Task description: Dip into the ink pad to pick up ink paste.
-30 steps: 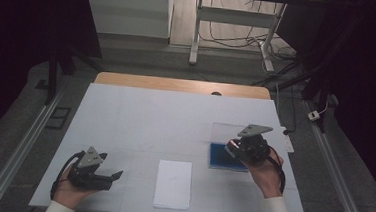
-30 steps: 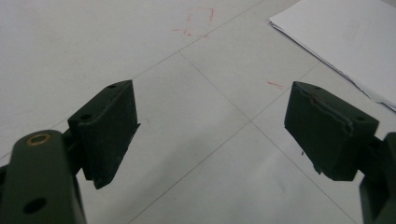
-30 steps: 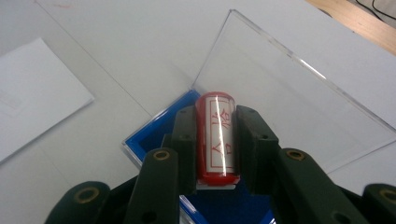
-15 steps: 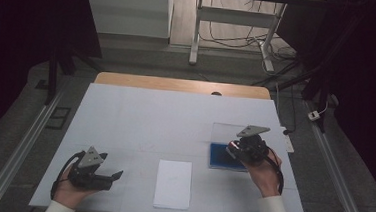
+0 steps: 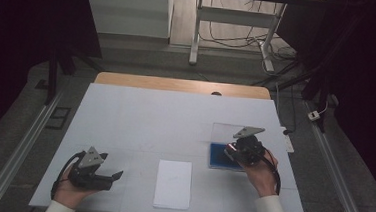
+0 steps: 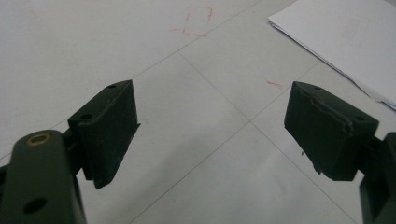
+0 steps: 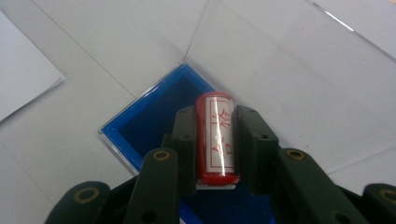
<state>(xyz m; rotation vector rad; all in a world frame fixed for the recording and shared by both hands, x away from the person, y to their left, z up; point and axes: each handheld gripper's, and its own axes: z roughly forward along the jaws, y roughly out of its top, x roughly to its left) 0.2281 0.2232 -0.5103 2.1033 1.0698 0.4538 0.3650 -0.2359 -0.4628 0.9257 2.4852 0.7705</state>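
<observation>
Right gripper (image 7: 217,140) jaws clamp a red stamp (image 7: 217,140) bearing unreadable red characters; left gripper (image 6: 210,126) jaws gape wide, empty.

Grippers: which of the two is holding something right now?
The right gripper, over the blue ink pad: its jaws clamp a red stamp. The left gripper stands wide open above bare table.

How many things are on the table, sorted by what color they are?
Red: 1, the stamp clamped in the right gripper
Blue: 1, the ink pad
White: 1, the paper
Clear: 1, the lid
Total: 4
</observation>
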